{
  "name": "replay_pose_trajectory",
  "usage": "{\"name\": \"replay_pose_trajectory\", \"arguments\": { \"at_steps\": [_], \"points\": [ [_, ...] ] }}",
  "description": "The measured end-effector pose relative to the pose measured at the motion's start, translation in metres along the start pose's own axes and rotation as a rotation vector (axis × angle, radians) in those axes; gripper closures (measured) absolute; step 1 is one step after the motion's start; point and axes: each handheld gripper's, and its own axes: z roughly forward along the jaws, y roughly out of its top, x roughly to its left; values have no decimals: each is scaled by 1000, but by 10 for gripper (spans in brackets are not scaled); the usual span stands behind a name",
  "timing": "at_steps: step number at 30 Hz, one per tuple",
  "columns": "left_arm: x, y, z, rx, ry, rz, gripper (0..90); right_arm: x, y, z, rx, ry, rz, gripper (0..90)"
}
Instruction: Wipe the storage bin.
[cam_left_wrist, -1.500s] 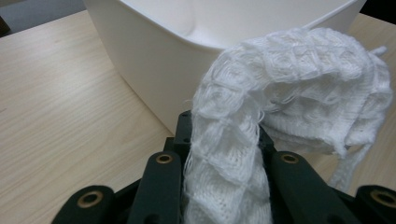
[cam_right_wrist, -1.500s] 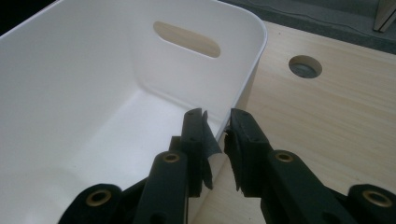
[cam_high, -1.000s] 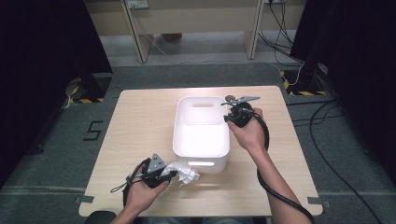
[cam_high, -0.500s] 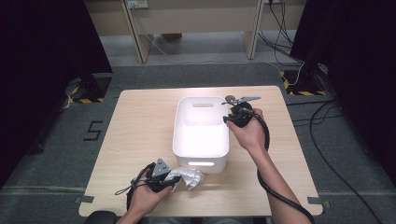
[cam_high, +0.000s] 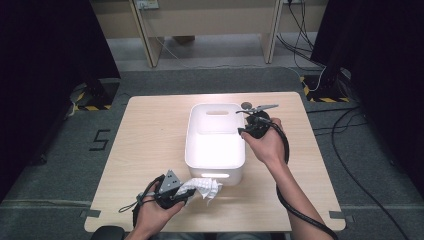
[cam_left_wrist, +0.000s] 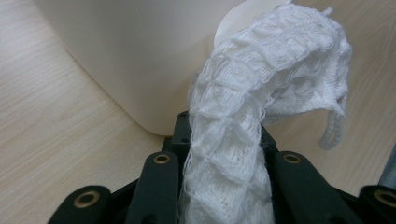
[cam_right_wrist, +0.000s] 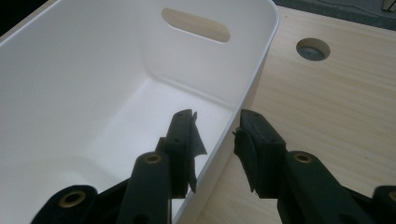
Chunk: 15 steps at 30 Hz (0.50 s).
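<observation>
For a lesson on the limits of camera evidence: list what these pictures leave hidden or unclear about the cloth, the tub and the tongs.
- Cloth: in the left gripper view it covers the pads of the left tongs, hiding the grip itself.
- Tub: high view, glare washes out the floor; contents there unreadable.
- Tub, left gripper view: the frame's top edge cuts off the rim.
- Right tongs: straddling the tub wall, their jaws just opened; their bases are cut off by the bottom edge.

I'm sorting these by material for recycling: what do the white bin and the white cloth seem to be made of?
The white bin looks like moulded plastic with a smooth, slightly glossy finish: thin rounded walls and cut-out handle slots. The white cloth, held in the left claw, looks like an open-knit textile, possibly cotton; loose threads and a ribbed mesh show.
</observation>
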Motion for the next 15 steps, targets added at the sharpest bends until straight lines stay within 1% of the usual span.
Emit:
{"name": "replay_pose_trajectory", "arguments": {
  "at_steps": [2, 4, 5, 10, 15],
  "points": [
    [0, 1, -1, -3, 0, 2, 709, 1, -1, 0, 6, -9, 1, 663],
    [-1, 2, -2, -4, 0, 8, 709, 1, -2, 0, 7, -24, -14, 669],
    [-1, 3, -3, -5, 0, 13, 709, 2, -2, -1, 10, -23, -15, 680],
    [-1, 4, -2, -12, -2, 5, 707, 3, -4, 0, 28, -21, -14, 702],
    [-2, 5, -2, -8, -3, 17, 706, 4, -3, 1, 40, -20, -26, 723]
  ]
}}
